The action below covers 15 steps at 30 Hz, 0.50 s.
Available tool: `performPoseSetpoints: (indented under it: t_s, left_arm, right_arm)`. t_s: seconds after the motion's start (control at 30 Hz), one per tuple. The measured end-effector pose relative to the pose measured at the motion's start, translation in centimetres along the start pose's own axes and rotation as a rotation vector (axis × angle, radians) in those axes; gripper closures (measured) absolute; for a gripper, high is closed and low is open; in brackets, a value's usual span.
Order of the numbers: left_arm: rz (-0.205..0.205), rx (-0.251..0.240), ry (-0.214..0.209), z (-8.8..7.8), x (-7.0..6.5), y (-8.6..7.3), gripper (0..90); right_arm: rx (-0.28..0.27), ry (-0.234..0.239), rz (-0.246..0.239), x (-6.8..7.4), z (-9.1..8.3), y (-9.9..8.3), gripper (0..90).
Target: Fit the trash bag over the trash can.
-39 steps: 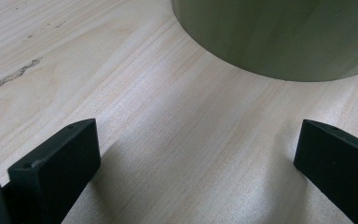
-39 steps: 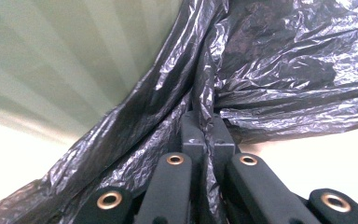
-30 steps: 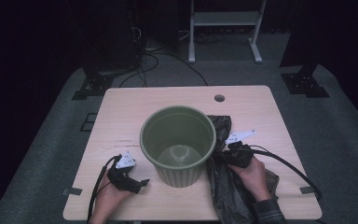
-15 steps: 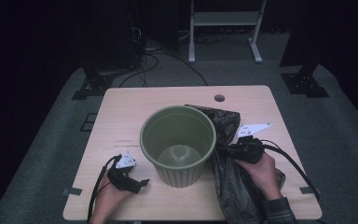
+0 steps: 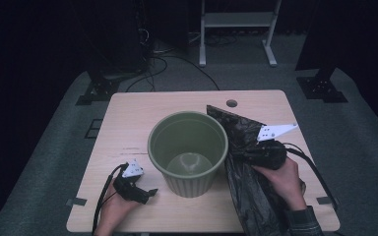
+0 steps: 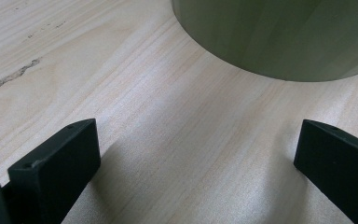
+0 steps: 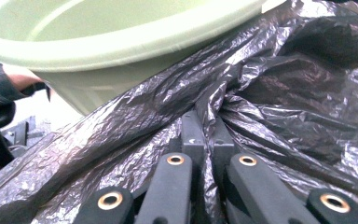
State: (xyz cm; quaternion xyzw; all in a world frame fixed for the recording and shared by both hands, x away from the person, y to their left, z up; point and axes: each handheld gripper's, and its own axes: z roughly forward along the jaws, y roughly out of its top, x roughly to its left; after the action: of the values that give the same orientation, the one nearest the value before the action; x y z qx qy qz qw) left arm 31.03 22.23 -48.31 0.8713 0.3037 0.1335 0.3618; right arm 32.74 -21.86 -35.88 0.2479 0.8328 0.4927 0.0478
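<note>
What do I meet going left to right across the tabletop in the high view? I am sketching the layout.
Left gripper, open → round pale green plastic bin → crinkled black plastic bag → right gripper, shut on the bag.

Light wood table [image 5: 142, 105], rectangular with rounded corners, occupies the lower centre of the high view; grain runs lengthwise. Round cable hole [image 5: 232, 103] near its far edge, right of centre. Dark scratch marks [image 5: 130, 149] on the left part of the top. Floor: grey carpet [image 5: 359, 142], lit around the table and falling off to near black at the frame edges. White metal stand [image 5: 237, 29] at upper centre, two legs on the floor. Black cables [image 5: 177, 61] trail across the carpet at upper centre-left. Dark equipment bases: one upper left [image 5: 98, 91], one upper right [image 5: 321, 86]. Background beyond is unlit.
</note>
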Motion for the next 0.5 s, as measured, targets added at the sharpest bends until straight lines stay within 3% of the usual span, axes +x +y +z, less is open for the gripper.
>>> performPoseSetpoints:
  t_s: [0.5]
  left_arm:
    - [0.001, -0.001, 0.0, 0.0, 0.0, 0.0, 0.0]
  right_arm:
    - [-0.05, 0.074, -0.053, 1.6, -1.9, 2.4, 88.7]
